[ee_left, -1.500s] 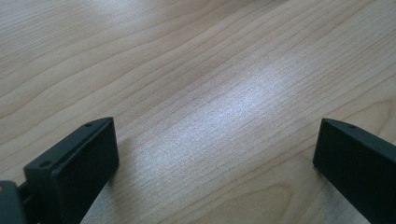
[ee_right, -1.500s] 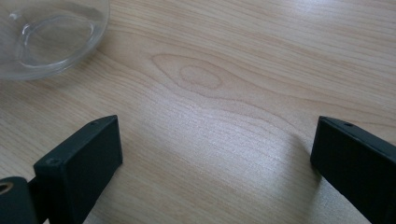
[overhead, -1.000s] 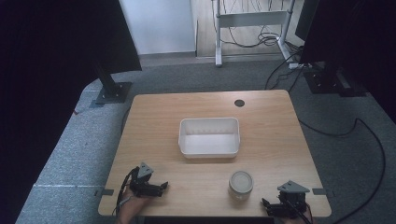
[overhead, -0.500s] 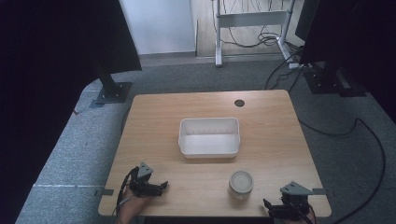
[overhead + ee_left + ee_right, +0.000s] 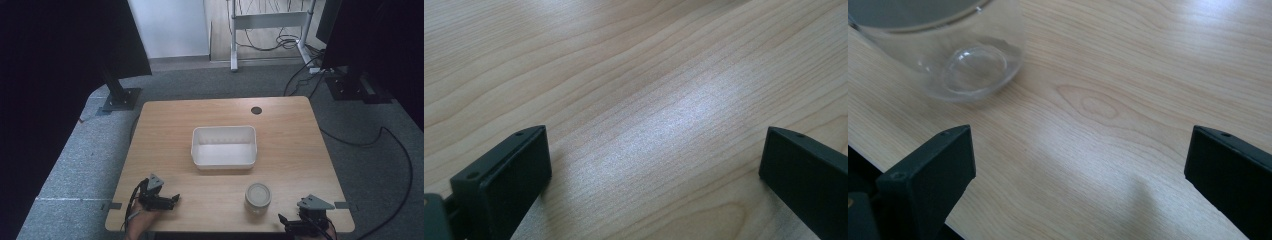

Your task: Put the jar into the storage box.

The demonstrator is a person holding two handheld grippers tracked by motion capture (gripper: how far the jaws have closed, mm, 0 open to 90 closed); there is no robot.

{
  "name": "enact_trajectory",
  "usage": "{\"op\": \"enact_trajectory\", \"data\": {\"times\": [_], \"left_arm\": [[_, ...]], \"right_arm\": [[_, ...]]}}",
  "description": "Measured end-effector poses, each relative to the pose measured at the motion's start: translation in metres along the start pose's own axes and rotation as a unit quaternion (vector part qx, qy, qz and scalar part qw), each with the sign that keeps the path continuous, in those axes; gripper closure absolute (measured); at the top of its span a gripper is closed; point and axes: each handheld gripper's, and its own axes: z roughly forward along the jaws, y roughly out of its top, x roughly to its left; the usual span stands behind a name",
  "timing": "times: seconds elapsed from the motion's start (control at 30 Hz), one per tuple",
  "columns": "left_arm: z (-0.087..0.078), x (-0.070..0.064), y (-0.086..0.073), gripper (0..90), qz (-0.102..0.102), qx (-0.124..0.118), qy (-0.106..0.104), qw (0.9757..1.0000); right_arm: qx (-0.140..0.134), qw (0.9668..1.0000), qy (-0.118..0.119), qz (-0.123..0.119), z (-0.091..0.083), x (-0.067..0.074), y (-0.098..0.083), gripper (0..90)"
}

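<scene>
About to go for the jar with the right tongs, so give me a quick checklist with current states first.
1. Right tongs open: ok, jaws stand wide apart in the right gripper view.
2. Nothing between the right jaws: ok, bare wood there.
3. Glass jar upright on the table: ok.
4. Jar lined up between the right jaws: not ok, in the right gripper view it sits up and to the left, outside the gap.
5. Left tongs open and away from the jar: ok, at the table's near left edge.
6. White bin empty: ok in the high view.
</scene>
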Motion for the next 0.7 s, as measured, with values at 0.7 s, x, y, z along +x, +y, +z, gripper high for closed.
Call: {"op": "enact_trajectory", "data": {"times": [0.7], "left_arm": [[0.0,0.0,0.0,0.0,-0.002,0.0,0.002,1.0]], "right_arm": [[-0.022,0.9989,0.032,-0.029,0.001,0.017,0.018,0.0]]}}
